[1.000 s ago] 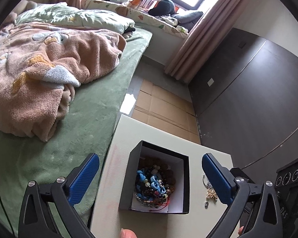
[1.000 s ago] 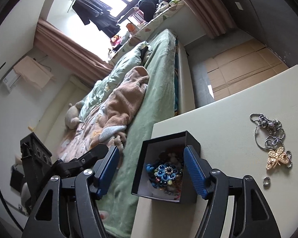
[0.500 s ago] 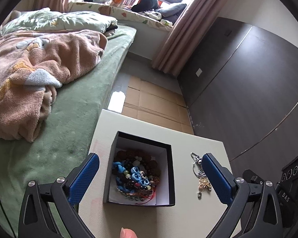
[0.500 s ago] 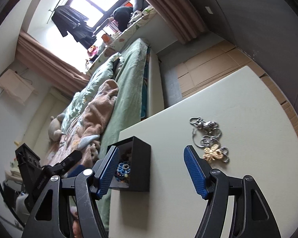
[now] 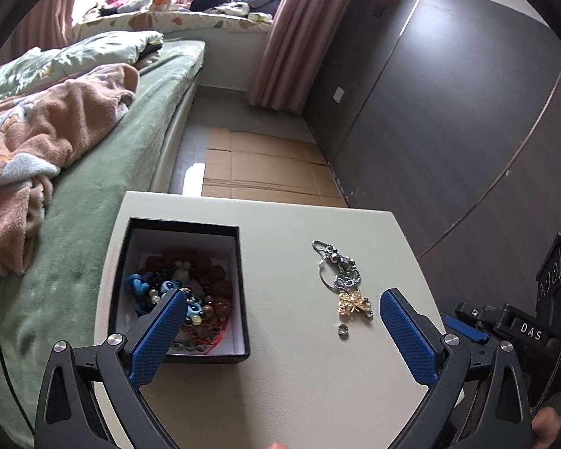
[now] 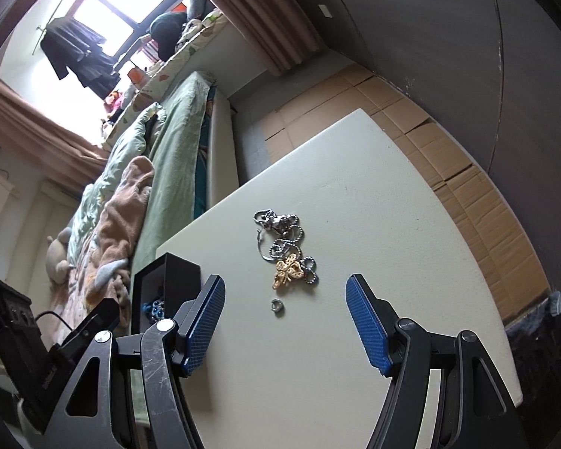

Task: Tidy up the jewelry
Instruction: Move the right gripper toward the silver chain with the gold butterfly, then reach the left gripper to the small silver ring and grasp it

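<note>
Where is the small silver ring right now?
The small silver ring lies loose on the white table, just below the gold butterfly brooch, right of the black box.

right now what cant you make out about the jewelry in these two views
- Black square box, right wrist view: its near wall hides nearly all the beads inside.
- Beaded bracelets, left wrist view: the left gripper's blue finger pad covers part of the pile.
- Small silver ring: too small to show detail.
- Silver chain under the gold butterfly brooch: whether they are joined or only overlapping.

White letters "DAS" stand on the right tool's black body (image 5: 529,331).
</note>
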A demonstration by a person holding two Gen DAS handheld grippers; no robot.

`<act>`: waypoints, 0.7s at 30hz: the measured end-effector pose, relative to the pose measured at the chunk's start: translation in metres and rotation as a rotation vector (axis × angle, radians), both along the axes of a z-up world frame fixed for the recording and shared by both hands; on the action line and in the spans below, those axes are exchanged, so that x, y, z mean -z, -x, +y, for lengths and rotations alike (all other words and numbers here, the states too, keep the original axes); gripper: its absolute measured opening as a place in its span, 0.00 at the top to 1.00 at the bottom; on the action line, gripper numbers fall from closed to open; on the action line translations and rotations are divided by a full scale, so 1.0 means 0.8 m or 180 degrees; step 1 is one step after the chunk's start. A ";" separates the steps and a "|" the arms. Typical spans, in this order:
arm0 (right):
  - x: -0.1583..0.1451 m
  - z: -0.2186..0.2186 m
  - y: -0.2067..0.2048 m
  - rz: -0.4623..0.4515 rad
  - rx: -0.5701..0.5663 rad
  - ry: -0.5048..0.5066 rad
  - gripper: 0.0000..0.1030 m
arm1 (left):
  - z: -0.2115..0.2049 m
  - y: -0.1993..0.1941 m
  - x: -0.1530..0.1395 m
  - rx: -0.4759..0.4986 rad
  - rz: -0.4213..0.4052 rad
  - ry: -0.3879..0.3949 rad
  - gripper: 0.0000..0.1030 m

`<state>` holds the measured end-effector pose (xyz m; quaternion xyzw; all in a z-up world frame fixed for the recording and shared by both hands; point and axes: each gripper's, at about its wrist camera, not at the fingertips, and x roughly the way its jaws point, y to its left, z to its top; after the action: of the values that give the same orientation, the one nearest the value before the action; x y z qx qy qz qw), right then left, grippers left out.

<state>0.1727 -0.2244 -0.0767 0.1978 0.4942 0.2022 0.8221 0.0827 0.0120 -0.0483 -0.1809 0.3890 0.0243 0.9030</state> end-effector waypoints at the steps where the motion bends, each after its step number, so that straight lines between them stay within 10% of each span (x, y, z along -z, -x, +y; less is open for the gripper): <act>1: 0.001 -0.005 0.000 0.0029 0.0022 -0.0017 0.34 | -0.009 -0.001 0.001 0.0067 -0.0001 -0.0022 0.01; 21: -0.009 -0.065 -0.005 0.0045 0.0281 -0.0146 0.34 | -0.104 -0.054 0.068 0.0588 0.0636 -0.0273 0.57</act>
<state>0.1771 -0.2768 -0.0698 0.2396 0.4859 0.1755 0.8220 0.1260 -0.0712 -0.1027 -0.1022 0.4906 -0.0245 0.8650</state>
